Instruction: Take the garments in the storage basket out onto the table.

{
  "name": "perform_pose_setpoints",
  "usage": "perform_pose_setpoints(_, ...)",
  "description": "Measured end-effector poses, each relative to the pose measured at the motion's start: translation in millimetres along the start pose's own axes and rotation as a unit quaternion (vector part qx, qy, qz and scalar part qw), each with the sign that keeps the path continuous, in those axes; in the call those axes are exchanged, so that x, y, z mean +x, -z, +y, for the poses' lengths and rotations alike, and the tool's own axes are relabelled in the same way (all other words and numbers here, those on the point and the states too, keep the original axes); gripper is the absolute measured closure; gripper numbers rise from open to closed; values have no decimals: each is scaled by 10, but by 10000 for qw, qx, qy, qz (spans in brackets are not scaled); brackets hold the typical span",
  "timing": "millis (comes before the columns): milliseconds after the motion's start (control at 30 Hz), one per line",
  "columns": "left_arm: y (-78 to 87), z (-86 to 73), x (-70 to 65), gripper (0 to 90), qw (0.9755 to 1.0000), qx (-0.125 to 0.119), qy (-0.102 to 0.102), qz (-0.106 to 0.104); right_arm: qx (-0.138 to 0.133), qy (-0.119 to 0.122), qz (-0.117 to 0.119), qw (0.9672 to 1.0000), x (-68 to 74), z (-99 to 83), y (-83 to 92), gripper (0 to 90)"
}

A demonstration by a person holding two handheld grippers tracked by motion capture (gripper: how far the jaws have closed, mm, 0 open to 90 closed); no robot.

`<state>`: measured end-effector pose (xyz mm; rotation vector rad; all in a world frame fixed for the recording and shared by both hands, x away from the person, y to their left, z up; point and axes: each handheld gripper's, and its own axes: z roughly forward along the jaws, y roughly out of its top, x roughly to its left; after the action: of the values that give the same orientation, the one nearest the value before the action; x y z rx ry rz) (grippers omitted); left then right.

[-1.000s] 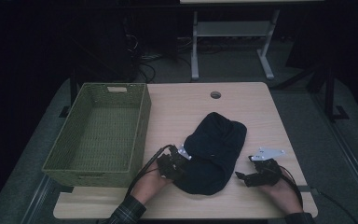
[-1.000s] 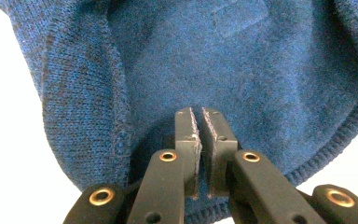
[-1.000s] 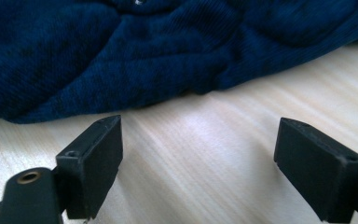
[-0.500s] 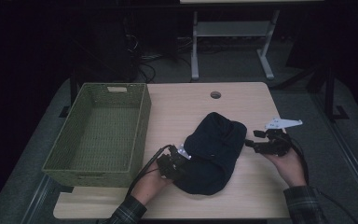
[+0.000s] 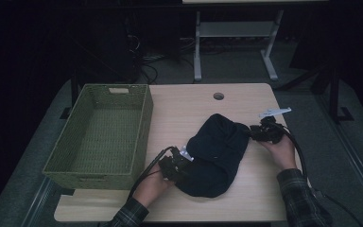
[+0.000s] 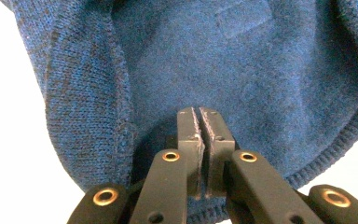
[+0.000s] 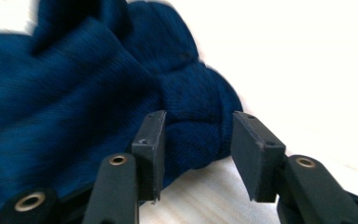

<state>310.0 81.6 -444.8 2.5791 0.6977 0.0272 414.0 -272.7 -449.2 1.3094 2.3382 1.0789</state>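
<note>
Two grippers are working on one dark blue knitted hat [image 5: 216,153] that is lying slumped on the pale wooden table [image 5: 184,106], to the right of the green woven basket [image 5: 101,132] and towards the person's edge. The left gripper [image 5: 182,163] is sitting at the hat's near-left edge; in the left gripper view its jaws are pressed together, and the knit [image 6: 242,70] is spreading out beyond and around them, so it looks to be pinching a thin layer of the cloth by the ribbed hem. The right gripper [image 5: 255,133] is reaching in at the hat's far-right end, and its jaws have just been closing; in the right gripper view they are standing apart on either side of a bunched fold of the hat [image 7: 193,121], the pads [image 7: 151,149] not yet pressing on it.

Handling should be easy, I would say: the hat is looking light, soft and floppy, hardly slippery and in no way fragile, though it is sagging wherever nothing is supporting it. Pinching the hem or a gathered fold at opposite ends seems the sensible hold.

Smooth and bare, the tabletop is showing a round cable hole [image 5: 218,96] near its far edge. Beyond it the room is lying in darkness, with a white desk frame [image 5: 234,35] and some cables on the floor.
</note>
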Motion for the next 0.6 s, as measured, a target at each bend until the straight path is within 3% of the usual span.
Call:
perform_pose_setpoints(167, 1, 0, 9, 887, 10000, 16, 23, -14, 209, 159, -178, 9995, -8, -5, -157, 734)
perform_pose_setpoints(233, 2, -1, 15, 892, 10000, 18, 43, -23, 195, 293, -377, 9987, 1, 10, -168, 804)
perform_pose_setpoints(333, 2, -3, 20, 897, 10000, 16, 70, -39, 216, 520, -766, 9955, 10, 51, -159, 826)
perform_pose_setpoints(600, 3, 0, 25, 899, 9999, 24, 93, -65, 302, 450, -932, 9942, -139, 328, -151, 841)
